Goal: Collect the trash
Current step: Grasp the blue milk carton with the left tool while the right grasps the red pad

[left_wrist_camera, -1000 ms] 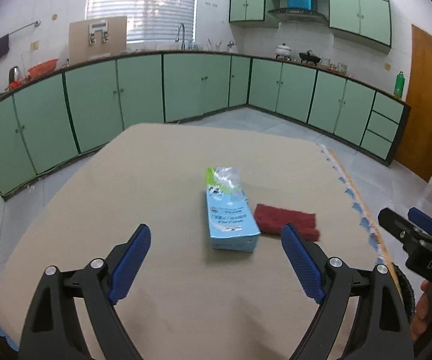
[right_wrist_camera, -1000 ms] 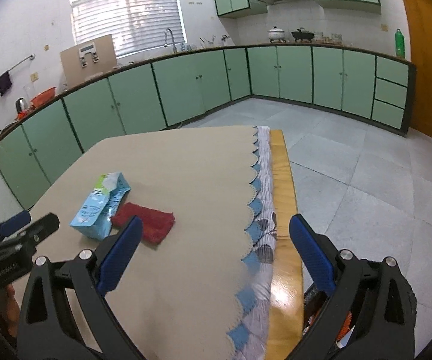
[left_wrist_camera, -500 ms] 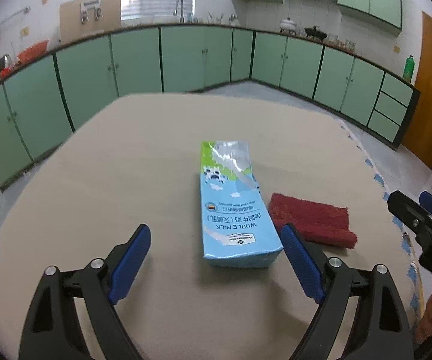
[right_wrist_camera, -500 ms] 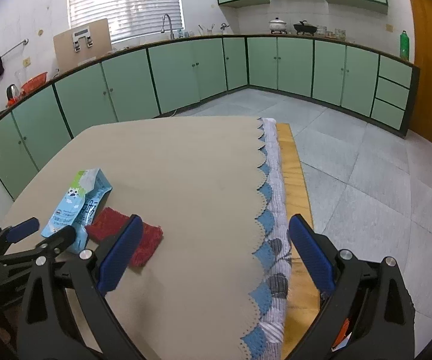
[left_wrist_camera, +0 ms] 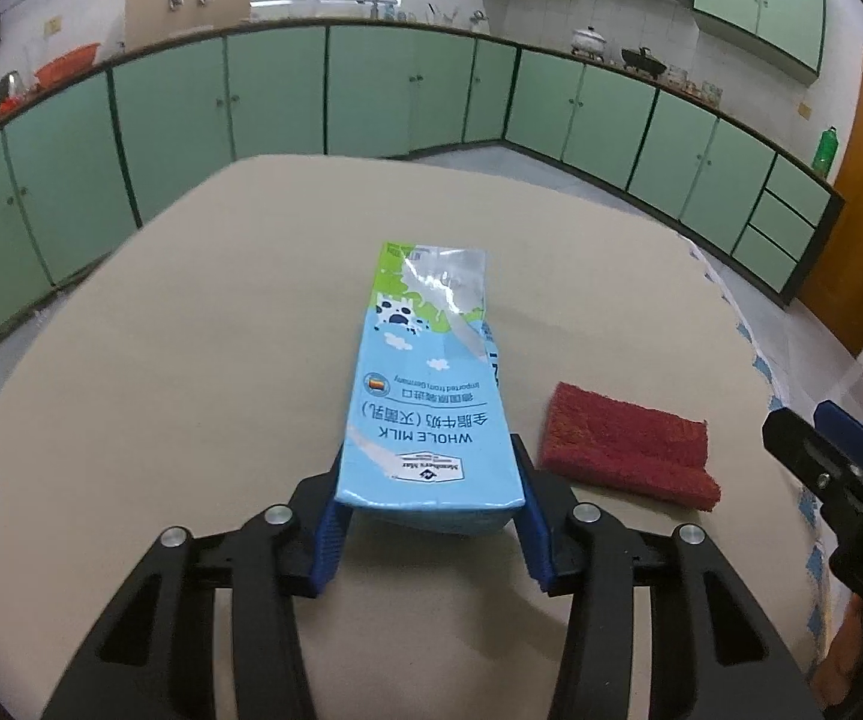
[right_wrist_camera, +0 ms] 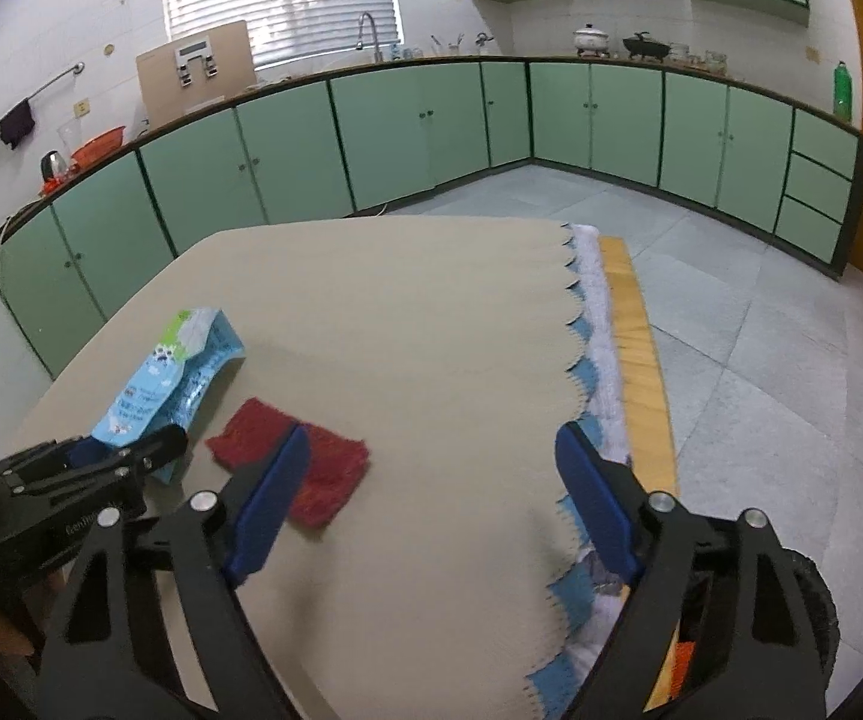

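- Milk carton (left_wrist_camera: 428, 396) lies flat on the beige surface (left_wrist_camera: 191, 372), crumpled open top pointing away, near end between the left gripper (left_wrist_camera: 428, 516) pads.
- Left gripper jaws have just been closing; blue pads touch the carton's sides, gripping it.
- Red scrub pad (left_wrist_camera: 626, 450) just beside the carton, apart.
- Right gripper (right_wrist_camera: 431, 504) jaws just narrowed but wide apart, holding nothing, above the pad's edge.
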`<action>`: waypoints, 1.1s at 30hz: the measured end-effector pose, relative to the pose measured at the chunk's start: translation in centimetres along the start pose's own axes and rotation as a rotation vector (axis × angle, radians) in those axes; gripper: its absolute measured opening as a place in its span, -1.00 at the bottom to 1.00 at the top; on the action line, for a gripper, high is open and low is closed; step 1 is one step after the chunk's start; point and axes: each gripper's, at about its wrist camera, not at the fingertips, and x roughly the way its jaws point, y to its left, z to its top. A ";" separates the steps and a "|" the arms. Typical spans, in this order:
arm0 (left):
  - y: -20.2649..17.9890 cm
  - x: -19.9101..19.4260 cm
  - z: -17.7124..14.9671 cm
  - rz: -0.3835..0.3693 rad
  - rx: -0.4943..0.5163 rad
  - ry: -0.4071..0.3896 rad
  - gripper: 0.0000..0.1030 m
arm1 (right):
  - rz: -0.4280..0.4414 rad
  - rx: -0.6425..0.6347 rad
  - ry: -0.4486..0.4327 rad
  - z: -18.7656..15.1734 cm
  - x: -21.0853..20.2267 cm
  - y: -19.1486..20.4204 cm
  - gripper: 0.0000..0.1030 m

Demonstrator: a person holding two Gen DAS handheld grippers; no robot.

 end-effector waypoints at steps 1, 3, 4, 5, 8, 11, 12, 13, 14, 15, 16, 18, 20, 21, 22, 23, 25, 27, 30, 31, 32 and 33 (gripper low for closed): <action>0.2 -0.4 -0.1 0.014 0.008 -0.007 -0.08 | 0.004 -0.002 0.002 0.0 0.0 0.2 0.57; 0.7 -0.8 -0.4 0.030 0.013 0.000 -0.08 | 0.023 -0.002 0.012 -0.1 -0.1 0.6 0.55; 1.2 -1.0 -0.7 0.034 0.006 0.012 -0.08 | 0.029 -0.003 0.016 -0.2 -0.1 0.8 0.54; 1.6 -1.1 -0.9 0.037 0.000 0.019 -0.08 | 0.035 -0.006 0.022 -0.2 0.0 1.1 0.52; 2.6 -1.3 -1.4 0.065 -0.013 0.030 -0.08 | 0.052 -0.016 0.047 -0.4 0.3 2.0 0.43; 2.9 -1.3 -1.6 0.071 -0.018 0.044 -0.08 | 0.063 -0.021 0.066 -0.6 0.5 2.6 0.36; 2.9 -1.4 -1.6 0.073 -0.014 0.041 -0.08 | 0.066 -0.023 0.069 -0.7 0.6 2.9 0.33; 2.9 -1.4 -1.6 0.075 -0.012 0.039 -0.08 | 0.067 -0.026 0.071 -0.7 0.6 3.1 0.33; 3.0 -1.5 -1.6 0.073 -0.013 0.038 -0.08 | 0.067 -0.029 0.077 -0.8 0.7 3.4 0.31; 3.1 -1.5 -1.6 0.071 -0.017 0.038 -0.08 | 0.068 -0.030 0.085 -0.9 0.8 3.6 0.28; 3.2 -1.5 -1.6 0.070 -0.022 0.038 -0.08 | 0.071 -0.030 0.090 -0.9 0.9 3.7 0.25; 3.5 -1.7 -1.8 0.071 -0.026 0.036 -0.08 | 0.078 -0.027 0.104 -1.0 1.2 3.9 0.18; 3.7 -1.7 -1.7 0.070 -0.029 0.036 -0.08 | 0.087 -0.027 0.125 -1.1 1.5 4.1 0.11; 3.8 -1.7 -1.8 0.070 -0.030 0.036 -0.08 | 0.096 -0.027 0.137 -1.2 1.6 4.2 0.05; 3.9 -1.6 -1.8 0.070 -0.033 0.036 -0.08 | 0.103 -0.027 0.143 -1.2 1.7 4.3 0.02; 3.9 -1.6 -1.7 0.069 -0.035 0.037 -0.08 | 0.114 -0.028 0.148 -1.2 1.8 4.5 -0.03; 3.6 -1.5 -1.7 0.071 -0.038 0.037 -0.08 | 0.127 -0.035 0.156 -1.3 1.9 4.9 -0.09; 3.8 -1.5 -1.7 0.072 -0.039 0.036 -0.08 | 0.139 -0.049 0.163 -1.4 1.9 5.4 -0.13; 3.8 -1.5 -1.8 0.072 -0.040 0.036 -0.08 | 0.153 -0.056 0.162 -1.4 1.7 5.9 -0.16; 3.8 -1.5 -1.8 0.073 -0.040 0.036 -0.08 | 0.161 -0.057 0.162 -1.5 1.6 6.0 -0.17; 3.6 -1.4 -1.7 0.074 -0.042 0.035 -0.08 | 0.167 -0.059 0.162 -1.5 1.5 6.2 -0.18; 3.5 -1.4 -1.7 0.075 -0.043 0.035 -0.08 | 0.175 -0.064 0.164 -1.6 1.4 6.3 -0.19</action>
